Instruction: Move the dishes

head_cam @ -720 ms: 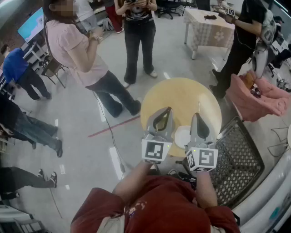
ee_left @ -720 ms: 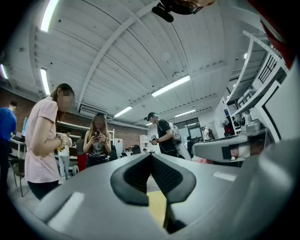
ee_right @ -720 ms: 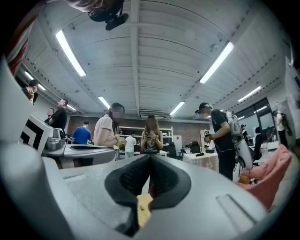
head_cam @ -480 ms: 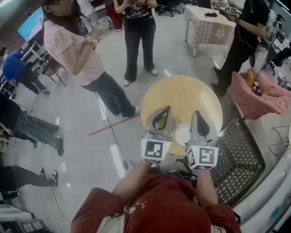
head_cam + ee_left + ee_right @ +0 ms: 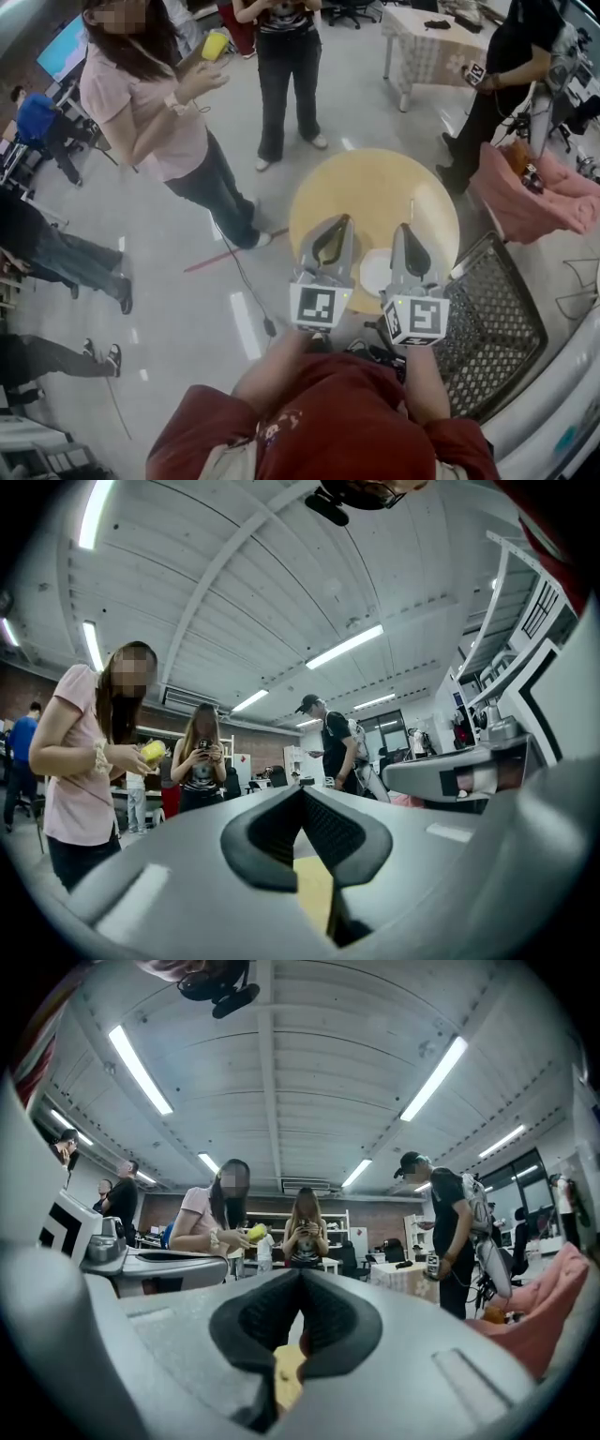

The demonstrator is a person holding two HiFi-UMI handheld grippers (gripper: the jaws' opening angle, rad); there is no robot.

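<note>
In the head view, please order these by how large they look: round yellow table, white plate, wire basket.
1. round yellow table: largest.
2. wire basket: nearly as large; its distance from the camera may differ, so this is unsure.
3. white plate: clearly smallest.

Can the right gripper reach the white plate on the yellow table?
Probably yes. The white plate lies on the round table right beside the right gripper, with nothing between them. Its shut jaws would need opening first.
</note>
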